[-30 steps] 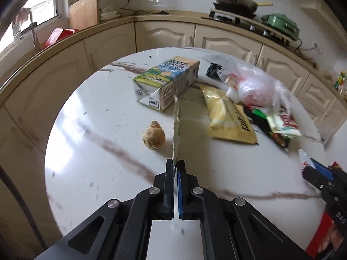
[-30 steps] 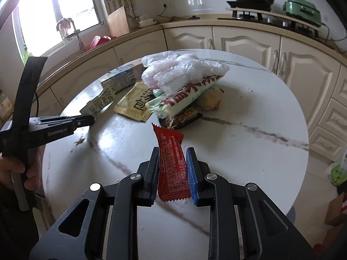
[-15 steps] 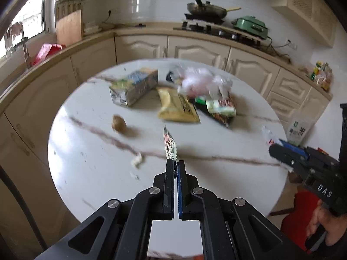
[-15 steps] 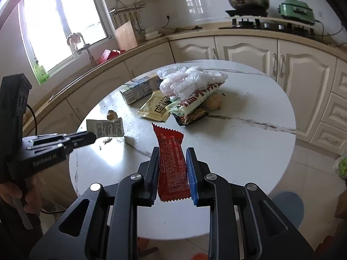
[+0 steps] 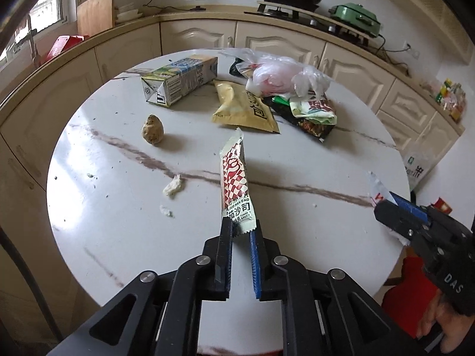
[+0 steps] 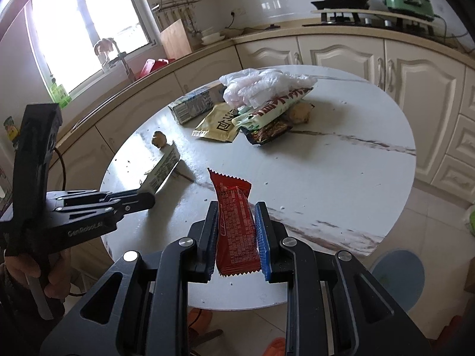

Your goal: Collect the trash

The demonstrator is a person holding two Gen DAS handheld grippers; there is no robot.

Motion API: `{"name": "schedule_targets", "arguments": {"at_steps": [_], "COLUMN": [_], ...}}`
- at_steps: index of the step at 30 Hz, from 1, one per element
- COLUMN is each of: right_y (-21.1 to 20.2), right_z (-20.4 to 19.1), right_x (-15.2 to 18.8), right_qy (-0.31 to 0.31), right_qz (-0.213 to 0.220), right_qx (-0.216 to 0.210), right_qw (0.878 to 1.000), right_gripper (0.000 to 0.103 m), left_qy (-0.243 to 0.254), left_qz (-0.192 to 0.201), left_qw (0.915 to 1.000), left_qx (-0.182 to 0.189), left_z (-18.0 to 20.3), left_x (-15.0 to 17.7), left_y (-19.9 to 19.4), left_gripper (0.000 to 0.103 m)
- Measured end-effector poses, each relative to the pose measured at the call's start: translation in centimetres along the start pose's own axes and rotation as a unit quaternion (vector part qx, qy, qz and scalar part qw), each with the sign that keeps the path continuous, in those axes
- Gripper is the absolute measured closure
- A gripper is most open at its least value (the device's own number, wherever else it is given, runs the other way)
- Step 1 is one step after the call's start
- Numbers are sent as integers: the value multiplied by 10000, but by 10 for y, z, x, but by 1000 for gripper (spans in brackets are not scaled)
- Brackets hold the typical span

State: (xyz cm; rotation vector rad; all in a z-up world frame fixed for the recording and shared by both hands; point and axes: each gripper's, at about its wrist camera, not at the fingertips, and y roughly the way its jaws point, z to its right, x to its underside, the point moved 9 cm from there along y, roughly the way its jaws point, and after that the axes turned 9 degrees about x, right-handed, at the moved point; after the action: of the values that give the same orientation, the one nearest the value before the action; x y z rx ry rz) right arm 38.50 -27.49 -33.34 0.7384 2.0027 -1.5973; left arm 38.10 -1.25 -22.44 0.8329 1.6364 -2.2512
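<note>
At the lower centre of the left wrist view, the left gripper (image 5: 241,231) has its jaws opening, a glossy sauce packet (image 5: 236,184) loose between them. Only the right wrist view shows the right gripper (image 6: 236,231) clamped on a crinkly red wrapper (image 6: 236,228). Beyond, on the round marble table (image 5: 326,154), lie a carton (image 5: 178,80) and a yellow pouch (image 5: 246,109).

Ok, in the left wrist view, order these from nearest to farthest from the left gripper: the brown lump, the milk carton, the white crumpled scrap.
From the left gripper:
1. White crumpled scrap, just ahead on its left.
2. Brown lump, further back on the left.
3. Milk carton, lying on its side at the table's far left.
</note>
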Motion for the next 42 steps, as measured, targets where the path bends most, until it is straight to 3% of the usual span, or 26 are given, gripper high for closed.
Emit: {"name": "schedule_targets", "arguments": {"at_steps": [6,8,16,19,22,24,26,30,33,38,42], "right_y": [6,7,14,13,12,12,13,14,16,17,12], "right_z": [4,5,16,21,25,27,29,32,34,35,39], "right_x": [-1,-1,-3,-5,-7,-8,-8,-9,-11,-12,-11], "right_qy": [22,22,111,150,178,203,206,219,229,248,317], "right_qz": [-27,-23,-49,-21,21,32,27,28,40,65,147], "right_qx": [12,19,53,59,67,73,72,74,61,50,18], "right_qw": [10000,10000,9999,9999,9998,9998,9998,9997,9997,9997,9994], "right_gripper": [81,81,81,81,81,81,81,81,81,81,81], "left_qy": [77,90,34,60,-51,-92,-97,-43,-11,63,167], "left_qz": [26,101,44,71,139,126,69,104,115,191,309], "left_qw": [10000,9999,9998,9995,9999,9998,9993,9987,9992,9996,9993], "left_qx": [-19,-45,169,288,34,-134,-356,-499,-382,-211,-85], "left_z": [6,6,8,15,11,7,4,7,11,13,29], "left_x": [-11,-15,-26,-27,-36,-43,-47,-50,-49,-42,-33], "left_y": [18,20,33,30,36,46,54,62,62,53,37], "left_gripper": [65,45,42,34,33,35,49,63,86,99,100]}}
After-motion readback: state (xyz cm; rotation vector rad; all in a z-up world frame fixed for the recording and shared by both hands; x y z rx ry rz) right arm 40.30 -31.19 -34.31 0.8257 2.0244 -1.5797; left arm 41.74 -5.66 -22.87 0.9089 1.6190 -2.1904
